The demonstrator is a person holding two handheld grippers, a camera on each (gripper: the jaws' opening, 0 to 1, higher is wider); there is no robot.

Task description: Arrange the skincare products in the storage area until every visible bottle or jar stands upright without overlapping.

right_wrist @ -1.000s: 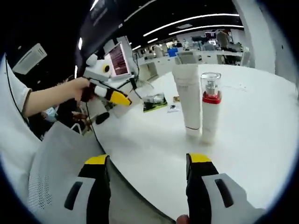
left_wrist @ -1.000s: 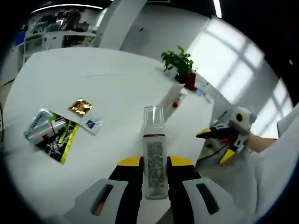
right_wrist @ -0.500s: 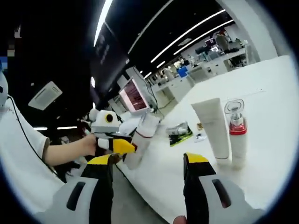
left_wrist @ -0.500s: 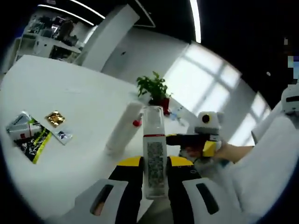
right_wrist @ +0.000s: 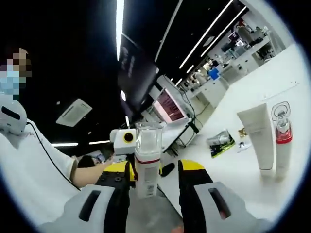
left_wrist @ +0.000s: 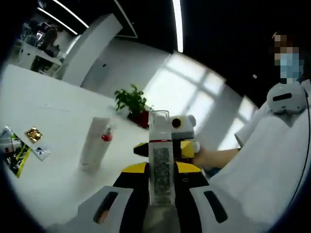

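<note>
A clear bottle (left_wrist: 161,167) with a clear cap, a red band and a printed label stands upright between my left gripper's (left_wrist: 160,170) jaws, which are shut on it. In the right gripper view the same bottle (right_wrist: 147,165) sits between my right gripper's (right_wrist: 154,166) jaws, with a gap left on one side. The left gripper (right_wrist: 138,167) holds it from behind there. The right gripper (left_wrist: 164,147) shows just past the bottle, held by a hand. A white tube (left_wrist: 92,145) (right_wrist: 257,138) and a red-collared pump bottle (left_wrist: 105,141) (right_wrist: 282,141) stand upright side by side on the white table (left_wrist: 43,107).
Flat sachets (left_wrist: 17,150) (right_wrist: 221,141) lie on the table away from the tube. A potted plant (left_wrist: 132,102) stands at the table's far edge. A person in white stands close behind both grippers. Desks and screens fill the room beyond.
Both grippers have come together off the table's edge. The held bottle now sits between the right gripper's jaws, which have narrowed. The tube and pump bottle have not moved.
</note>
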